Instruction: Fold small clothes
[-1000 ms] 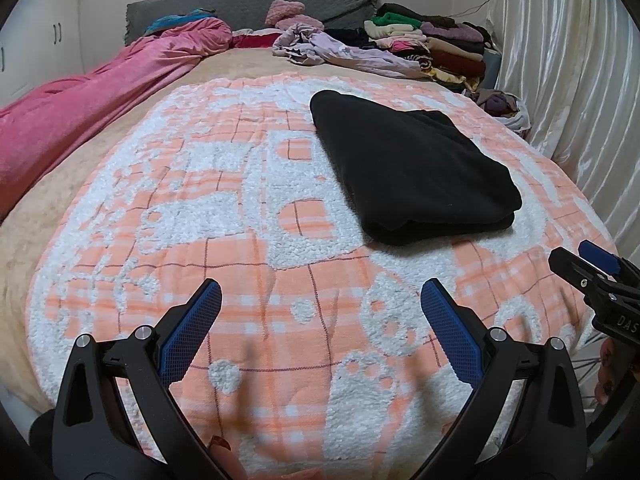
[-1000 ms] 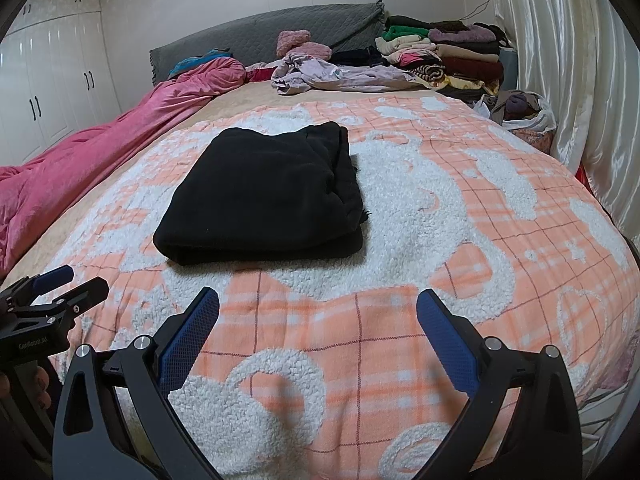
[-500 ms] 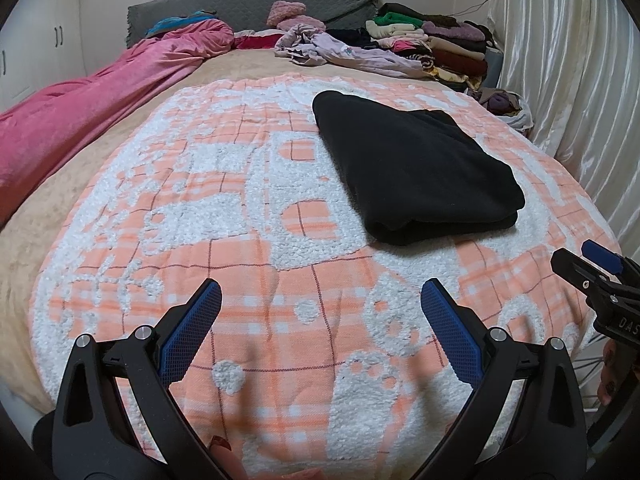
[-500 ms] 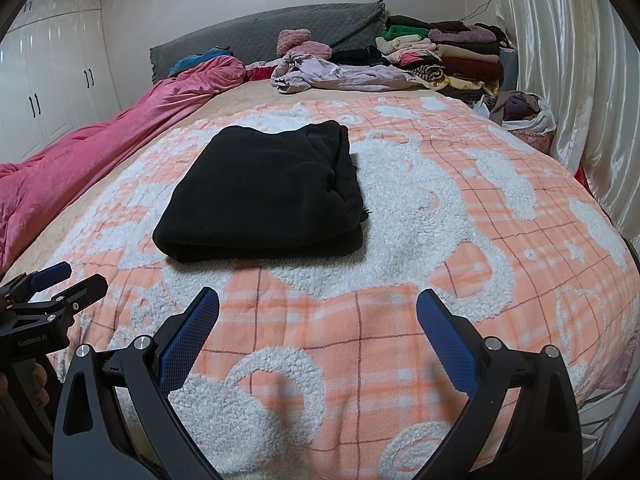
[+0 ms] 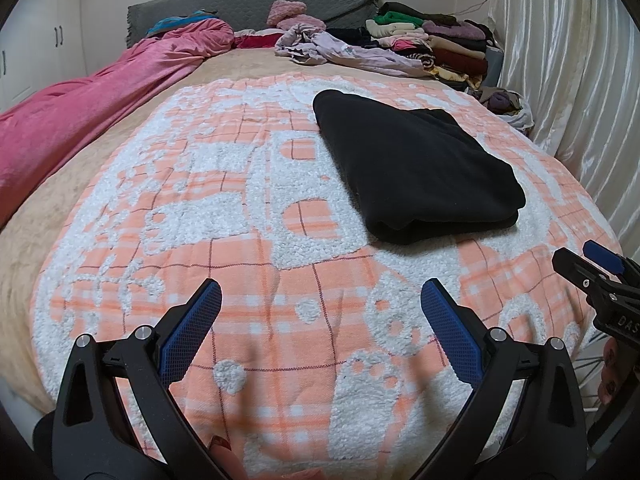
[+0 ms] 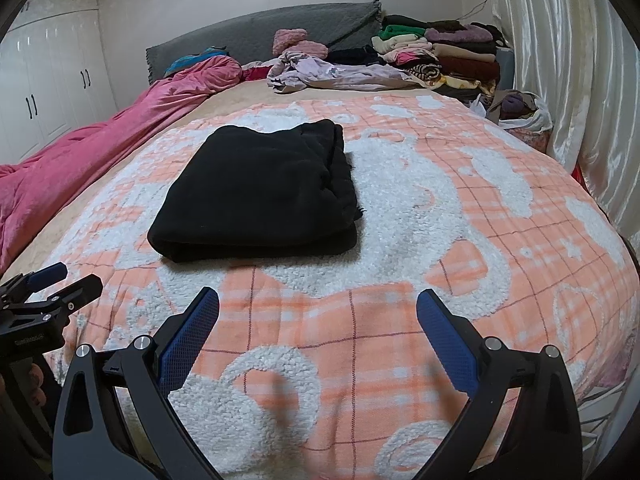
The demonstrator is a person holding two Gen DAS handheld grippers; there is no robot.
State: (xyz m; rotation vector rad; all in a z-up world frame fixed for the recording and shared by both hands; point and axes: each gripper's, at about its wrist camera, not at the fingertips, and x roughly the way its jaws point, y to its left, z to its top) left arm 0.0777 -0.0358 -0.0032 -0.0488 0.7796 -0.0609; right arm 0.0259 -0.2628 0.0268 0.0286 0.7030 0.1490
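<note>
Folded flat, the black fleece garment [image 5: 416,168] lies mid-bed on the orange-and-white plaid blanket [image 5: 248,216], well apart from both grippers. Left gripper [image 5: 320,308] and right gripper [image 6: 318,312] gape wide, empty. Only the right wrist view shows the white wardrobe doors [image 6: 52,84].

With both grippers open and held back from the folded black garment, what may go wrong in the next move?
1. The black garment shows loose layered edges on its right side; lifting by one layer may undo the fold.
2. The blanket is fluffy, so a low left gripper or right gripper might pinch it too.
3. The unfolded lilac clothes lie far away, needing a long reach across the bed.
</note>
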